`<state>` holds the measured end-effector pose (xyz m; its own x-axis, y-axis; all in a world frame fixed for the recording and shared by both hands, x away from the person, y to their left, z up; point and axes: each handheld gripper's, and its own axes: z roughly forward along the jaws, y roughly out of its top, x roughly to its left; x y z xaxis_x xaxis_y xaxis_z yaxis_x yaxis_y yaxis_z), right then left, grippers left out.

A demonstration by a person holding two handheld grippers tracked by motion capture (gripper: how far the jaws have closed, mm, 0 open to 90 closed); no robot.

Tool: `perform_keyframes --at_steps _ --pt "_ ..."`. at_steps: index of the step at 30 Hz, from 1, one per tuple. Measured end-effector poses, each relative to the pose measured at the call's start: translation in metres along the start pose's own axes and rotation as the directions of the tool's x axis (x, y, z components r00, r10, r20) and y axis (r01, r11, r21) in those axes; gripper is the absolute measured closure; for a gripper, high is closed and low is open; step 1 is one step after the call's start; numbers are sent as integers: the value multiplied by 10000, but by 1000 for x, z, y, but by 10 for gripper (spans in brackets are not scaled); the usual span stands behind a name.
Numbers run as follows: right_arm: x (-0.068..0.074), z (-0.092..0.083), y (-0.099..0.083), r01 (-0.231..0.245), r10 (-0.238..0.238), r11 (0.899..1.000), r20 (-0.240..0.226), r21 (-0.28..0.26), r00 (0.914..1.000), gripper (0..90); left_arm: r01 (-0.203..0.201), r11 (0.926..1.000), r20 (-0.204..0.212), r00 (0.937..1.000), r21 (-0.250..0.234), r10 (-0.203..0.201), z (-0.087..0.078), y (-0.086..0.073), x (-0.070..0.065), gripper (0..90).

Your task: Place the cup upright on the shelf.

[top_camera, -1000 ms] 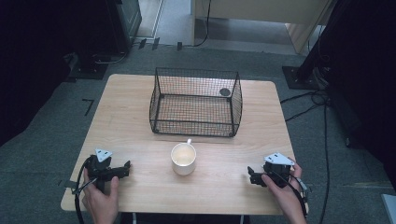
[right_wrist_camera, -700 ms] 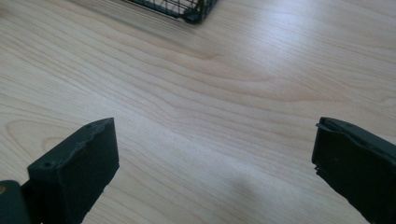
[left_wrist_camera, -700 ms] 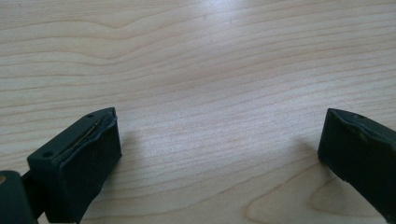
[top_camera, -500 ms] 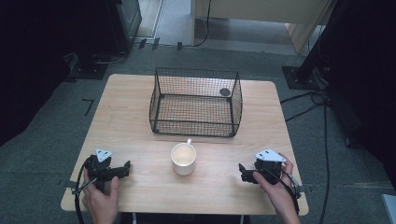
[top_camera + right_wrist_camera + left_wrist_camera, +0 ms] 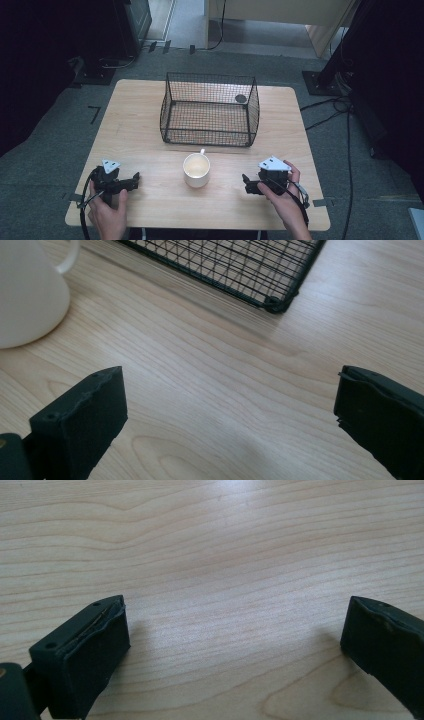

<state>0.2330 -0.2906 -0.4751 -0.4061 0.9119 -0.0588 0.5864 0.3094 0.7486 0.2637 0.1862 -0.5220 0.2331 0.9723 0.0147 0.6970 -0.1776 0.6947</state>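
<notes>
Two grippers rest low over the near edge of a wooden table (image 5: 135, 125) in the high view. The left gripper (image 5: 134, 181) sits at the near left corner, held by a hand (image 5: 107, 217). The right gripper (image 5: 246, 183) sits at the near right, held by a hand (image 5: 285, 200), and points toward a white mug (image 5: 196, 170). The mug stands upright between the two grippers, nearer the right one, with bare tabletop between it and each. Its handle points away toward a black wire basket (image 5: 210, 107). The basket stands just beyond the mug, apart from it. One small dark round object (image 5: 241, 98) lies in the basket's far right corner. The inside of the mug looks pale; any contents cannot be told.

Left gripper view: both jaws stand wide apart, released, with bare wood grain between them.

Right gripper view: both jaws stand wide apart, released, gripping nothing. The mug (image 5: 27, 290) appears at upper left, beyond the left jaw and clear of it. A corner of the basket (image 5: 240, 270) crosses the top. Open tabletop (image 5: 220, 390) lies between the jaws and the mug.
</notes>
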Motion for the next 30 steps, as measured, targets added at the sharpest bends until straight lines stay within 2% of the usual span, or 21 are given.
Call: perform_keyframes --at_steps 10,13,14,19,30 --pt "16 6 7 194 -199 9997 -403 -128 9990 1 -9 10000 3 10000 27 9 0 0 0 0" --pt "24 8 9 222 -271 9984 -974 -512 9949 1 0 10000 1 10000 19 -1 0 0 0 0" --pt "24 8 9 222 -271 9984 -974 -512 9949 1 -10 10000 3 10000 27 10 0 0 0 0" --pt "38 11 14 187 -301 9977 -1787 -654 9834 2 -8 10000 3 10000 26 8 0 0 0 0" --pt "60 18 21 457 -651 9953 -2386 -859 9689 2 1 10000 1 10000 20 -1 0 0 0 0"
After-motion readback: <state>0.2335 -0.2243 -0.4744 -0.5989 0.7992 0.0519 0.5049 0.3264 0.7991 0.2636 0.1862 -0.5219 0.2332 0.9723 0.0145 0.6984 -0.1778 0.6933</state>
